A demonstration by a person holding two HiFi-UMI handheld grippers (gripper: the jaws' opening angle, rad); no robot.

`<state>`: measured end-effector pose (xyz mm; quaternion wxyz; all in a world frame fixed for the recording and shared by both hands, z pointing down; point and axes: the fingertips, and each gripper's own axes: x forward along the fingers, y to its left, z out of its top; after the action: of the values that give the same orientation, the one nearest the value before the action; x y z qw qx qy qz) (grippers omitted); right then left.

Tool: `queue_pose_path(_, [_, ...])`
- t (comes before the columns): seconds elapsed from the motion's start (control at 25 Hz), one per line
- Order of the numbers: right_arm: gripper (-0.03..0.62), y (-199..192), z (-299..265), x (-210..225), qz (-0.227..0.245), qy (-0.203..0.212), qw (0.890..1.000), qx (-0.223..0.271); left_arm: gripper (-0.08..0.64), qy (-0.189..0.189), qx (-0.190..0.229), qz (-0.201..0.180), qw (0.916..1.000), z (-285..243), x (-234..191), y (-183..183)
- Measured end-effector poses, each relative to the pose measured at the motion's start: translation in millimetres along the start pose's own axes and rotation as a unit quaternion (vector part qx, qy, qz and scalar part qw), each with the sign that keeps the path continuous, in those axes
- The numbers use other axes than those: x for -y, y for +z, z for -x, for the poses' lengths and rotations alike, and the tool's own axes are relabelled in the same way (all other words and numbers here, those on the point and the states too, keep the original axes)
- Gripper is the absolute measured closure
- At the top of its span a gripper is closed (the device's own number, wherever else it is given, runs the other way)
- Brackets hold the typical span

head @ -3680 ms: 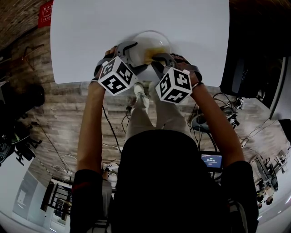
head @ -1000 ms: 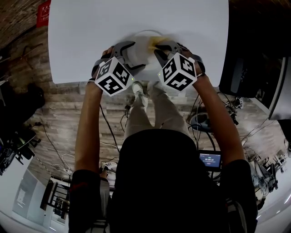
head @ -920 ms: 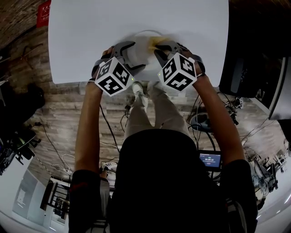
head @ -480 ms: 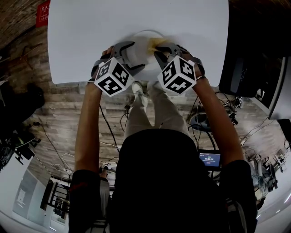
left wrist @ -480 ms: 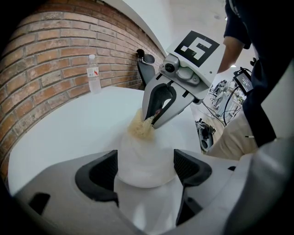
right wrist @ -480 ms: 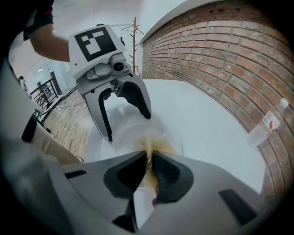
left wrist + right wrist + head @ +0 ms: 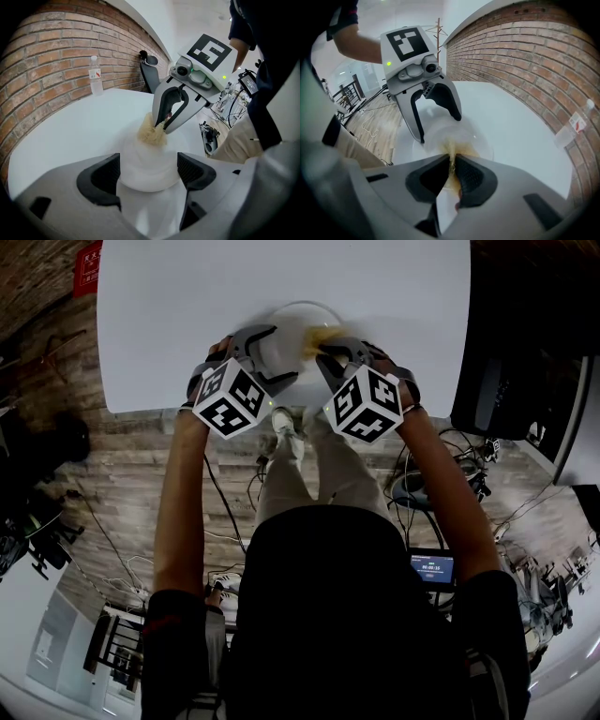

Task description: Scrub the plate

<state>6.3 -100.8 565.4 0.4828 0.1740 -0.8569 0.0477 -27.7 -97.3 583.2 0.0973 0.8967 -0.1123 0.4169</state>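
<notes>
A pale, translucent plate (image 7: 298, 319) lies on the white table (image 7: 178, 296) near its front edge. My left gripper (image 7: 275, 356) has its jaws set on either side of the plate (image 7: 149, 164) and is shut on it. My right gripper (image 7: 324, 346) is shut on a yellowish fibre scrubber (image 7: 316, 336), which presses on the plate's inner face. In the left gripper view the scrubber (image 7: 151, 134) sticks out from the right gripper (image 7: 164, 125). In the right gripper view the scrubber (image 7: 451, 151) is pinched between the pads, with the plate (image 7: 482, 143) and left gripper (image 7: 439, 126) beyond.
A clear water bottle (image 7: 95, 75) stands at the table's far side by the brick wall, also visible as the bottle (image 7: 574, 125) in the right gripper view. Below the table's near edge are wooden floor, cables and a small screen (image 7: 434, 568).
My right gripper has shifted a little back toward the table's near edge with the scrubber still on the plate. The left gripper and plate have stayed in place.
</notes>
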Motion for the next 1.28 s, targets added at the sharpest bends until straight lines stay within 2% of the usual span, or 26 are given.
queue_pose_path(0.64, [0.549,-1.0,1.3,-25.2,0.014,0.017,1.0,0.002,0.195,-0.001,-0.003,0.001,1.0,-1.4,-0.7,-1.0])
queue_pose_path(1.04, [0.549,-0.2,0.6,-25.1,0.01,0.018,1.0,0.002,0.195,-0.002,0.0,0.0,1.0,-0.5,-1.6,-0.7])
queue_pose_path(1.28, [0.549,1.6,3.0,-21.5,0.014,0.013,1.0,0.004,0.195,0.019,0.008,0.025,0.9995,-4.1,-7.0,3.2])
